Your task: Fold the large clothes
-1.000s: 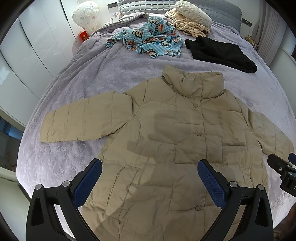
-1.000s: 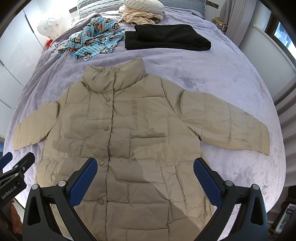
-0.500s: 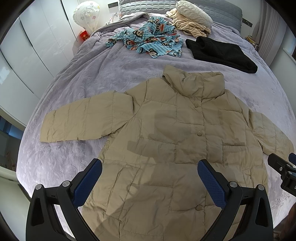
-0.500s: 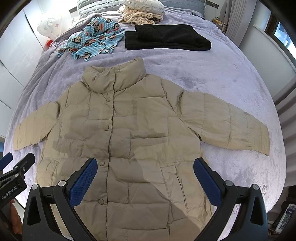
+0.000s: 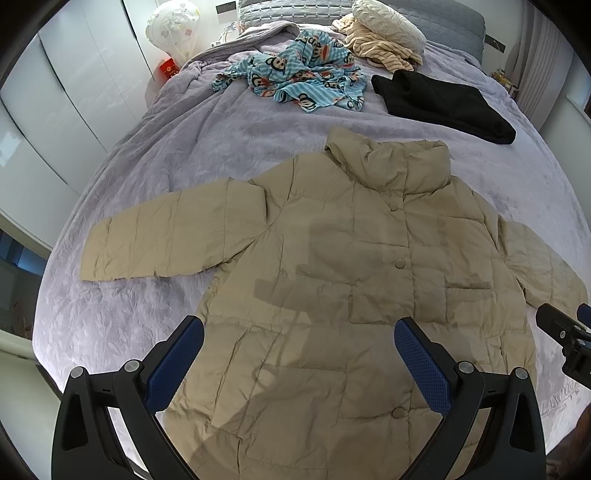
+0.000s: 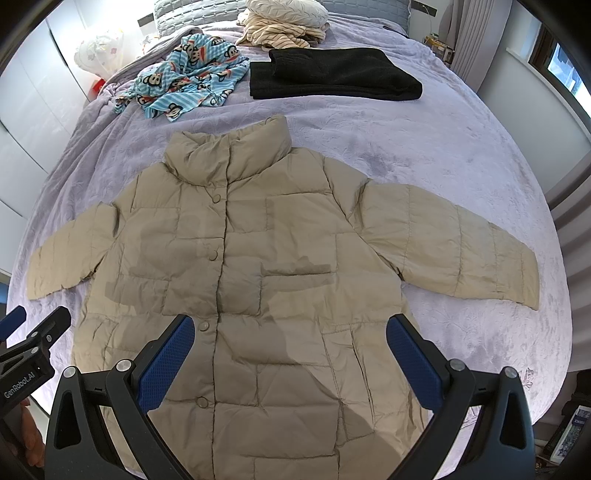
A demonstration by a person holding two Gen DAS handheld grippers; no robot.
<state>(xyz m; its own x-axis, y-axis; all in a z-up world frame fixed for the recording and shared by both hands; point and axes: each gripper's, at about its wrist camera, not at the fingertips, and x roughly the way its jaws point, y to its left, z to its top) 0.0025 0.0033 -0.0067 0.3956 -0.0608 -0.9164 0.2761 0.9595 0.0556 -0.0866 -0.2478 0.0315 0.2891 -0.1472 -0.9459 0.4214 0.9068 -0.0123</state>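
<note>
Left wrist view: the left claw (image 5: 298, 363) hangs above the lower hem of a beige puffer jacket (image 5: 351, 280), its blue-padded fingers (image 5: 173, 363) spread wide apart with nothing between them. The jacket lies flat, front up and snapped closed, on the near half of a bed covered by a lilac blanket (image 5: 177, 147). Its collar points toward the head of the bed, its hem toward the foot edge, and both sleeves are stretched out sideways toward the bed's two side edges. At the right rim of this view part of the right claw (image 5: 565, 332) shows, near the end of the jacket's sleeve on that side.

In the right wrist view the right claw (image 6: 290, 358) is likewise above the jacket (image 6: 258, 258) near the hem, fingers (image 6: 413, 362) standing wide apart and gripping nothing. The left claw (image 6: 33, 332) shows at the left rim, beside the jacket's lower corner; a bit of a hand (image 6: 29, 435) is visible under it.

Toward the head of the bed, well apart from the jacket, lie a crumpled blue monkey-print garment (image 5: 295, 79), a folded black garment (image 5: 443, 105) near the right side edge, and a heap of cream striped fabric (image 5: 380, 55) with a pale cushion (image 5: 388, 22) on top. A grey quilted pillow (image 5: 295, 11) sits at the head edge. White wardrobe doors (image 5: 55, 110) stand along the left side of the bed.
</note>
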